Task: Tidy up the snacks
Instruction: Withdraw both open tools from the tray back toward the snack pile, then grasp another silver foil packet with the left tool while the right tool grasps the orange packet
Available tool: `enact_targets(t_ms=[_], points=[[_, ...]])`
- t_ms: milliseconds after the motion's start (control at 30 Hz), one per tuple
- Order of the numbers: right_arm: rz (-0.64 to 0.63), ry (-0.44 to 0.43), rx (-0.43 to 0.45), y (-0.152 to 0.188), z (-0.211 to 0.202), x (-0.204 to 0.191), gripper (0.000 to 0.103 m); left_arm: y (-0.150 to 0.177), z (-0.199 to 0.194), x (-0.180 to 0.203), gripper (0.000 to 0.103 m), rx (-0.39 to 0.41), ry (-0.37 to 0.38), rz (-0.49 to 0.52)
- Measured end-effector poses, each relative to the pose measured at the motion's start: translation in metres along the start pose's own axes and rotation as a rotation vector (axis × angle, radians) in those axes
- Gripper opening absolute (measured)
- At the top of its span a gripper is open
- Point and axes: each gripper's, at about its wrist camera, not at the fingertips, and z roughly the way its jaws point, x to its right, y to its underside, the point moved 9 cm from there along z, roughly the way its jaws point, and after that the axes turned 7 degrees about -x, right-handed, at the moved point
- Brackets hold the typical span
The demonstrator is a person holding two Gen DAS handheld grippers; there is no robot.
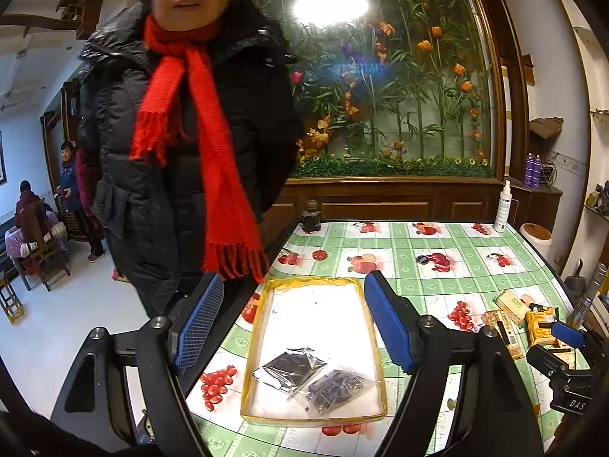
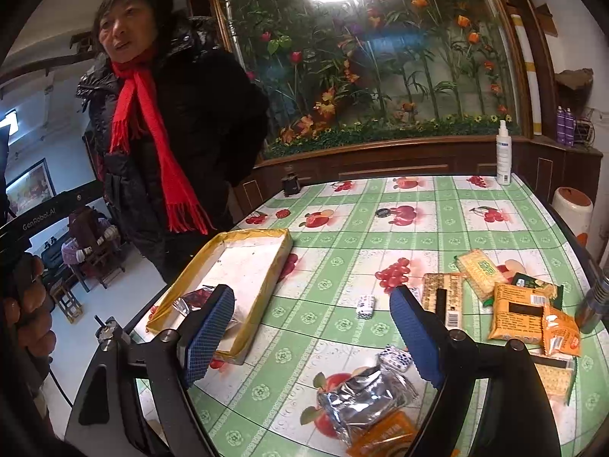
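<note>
The right gripper (image 2: 316, 327) hangs wide open above a silver packet (image 2: 361, 400), the yellow-rimmed tray (image 2: 266, 236) beside it holding 1 packet.

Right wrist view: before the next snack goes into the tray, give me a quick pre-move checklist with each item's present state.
1. Right tongs open and holding nothing: ok.
2. Left tongs open and holding nothing: ok.
3. Tray has bare floor for more packets: ok.
4. Silver packet lies loose on the tablecloth, between the right tongs' fingers in the view: ok.
5. Person in the red scarf stands off the table's edge, clear of the tray: ok.
6. How many packets lie stacked under the right-side pile: cannot tell.
</note>
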Motion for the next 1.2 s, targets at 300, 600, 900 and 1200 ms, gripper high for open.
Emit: enact_targets(t_ms=[300,600,900,1200], points=[[0.033,0.074,-0.049,0.029,-0.006,0.041,0.086,0.031,0.031,0.043,0.081,-0.126,0.128,0.050],[0.008,0.096,-0.238,0.102,0.010,0.065,0.086,0.138,0.090,0.161,0.080,-0.470,0.397,0.260],[-0.180,0.080,-0.381,0.132,0.035,0.050,0.086,0.167,0.082,0.229,0.080,-0.534,0.532,0.399],[-0.189,0.092,-0.452,0.136,0.043,0.059,0.086,0.175,0.089,0.246,0.080,-0.562,0.548,0.433]])
